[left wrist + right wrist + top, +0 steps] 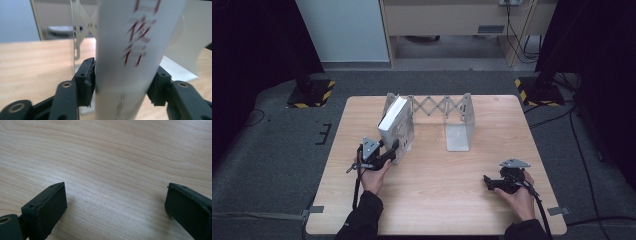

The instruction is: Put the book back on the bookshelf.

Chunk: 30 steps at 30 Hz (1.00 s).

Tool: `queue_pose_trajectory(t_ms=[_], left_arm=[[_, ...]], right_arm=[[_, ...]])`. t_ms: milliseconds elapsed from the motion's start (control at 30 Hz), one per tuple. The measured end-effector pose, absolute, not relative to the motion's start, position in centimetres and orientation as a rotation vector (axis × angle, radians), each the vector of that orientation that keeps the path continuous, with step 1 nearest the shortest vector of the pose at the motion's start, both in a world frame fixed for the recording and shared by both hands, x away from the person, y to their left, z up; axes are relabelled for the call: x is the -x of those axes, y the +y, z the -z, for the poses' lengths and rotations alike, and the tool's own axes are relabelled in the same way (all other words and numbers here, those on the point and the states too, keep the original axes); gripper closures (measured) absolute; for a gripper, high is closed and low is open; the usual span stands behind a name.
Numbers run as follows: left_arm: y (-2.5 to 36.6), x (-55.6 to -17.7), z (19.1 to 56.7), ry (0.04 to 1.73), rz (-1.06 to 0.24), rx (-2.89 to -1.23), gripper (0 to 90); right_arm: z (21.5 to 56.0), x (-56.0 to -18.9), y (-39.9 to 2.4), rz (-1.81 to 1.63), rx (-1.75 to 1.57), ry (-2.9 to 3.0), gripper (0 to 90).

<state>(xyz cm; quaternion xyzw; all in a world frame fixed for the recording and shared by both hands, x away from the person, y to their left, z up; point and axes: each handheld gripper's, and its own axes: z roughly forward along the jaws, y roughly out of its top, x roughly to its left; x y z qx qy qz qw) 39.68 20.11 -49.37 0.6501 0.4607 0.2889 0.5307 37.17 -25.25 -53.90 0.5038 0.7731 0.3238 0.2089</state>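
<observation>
Book (125, 62) clamped upright between left gripper (122, 85) jaws — steadied against the bookend rack (457, 117); right gripper (115, 205) jaws spread — idle over bare tabletop (112, 157).

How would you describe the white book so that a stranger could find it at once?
On the light wooden table, a silver metal expanding book rack stands at the far edge. The white book leans against its left end plate, the left gripper around its spine. Red characters on that spine mark it.
</observation>
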Motion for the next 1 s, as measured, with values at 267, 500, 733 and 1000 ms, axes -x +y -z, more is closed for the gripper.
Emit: queue_pose_trajectory(t_ms=[267,500,733,1000], left_arm=[[20.0,-39.1,50.0,1.122,-0.721,-1.599,50.5],[19.4,-39.5,50.0,1.141,-0.787,-1.590,52.5],[18.6,-40.7,49.9,1.178,-0.810,-1.575,52.5],[17.9,-41.8,50.6,1.178,-0.829,-1.524,51.9]], right_arm=[[53.9,-37.2,-25.3,-0.900,-1.401,2.151,4.5],[53.9,-37.2,-25.3,-0.900,-1.400,2.150,4.5],[53.9,-37.2,-25.2,-0.900,-1.401,2.150,4.5],[53.9,-37.2,-25.2,-0.902,-1.404,2.150,4.5]])
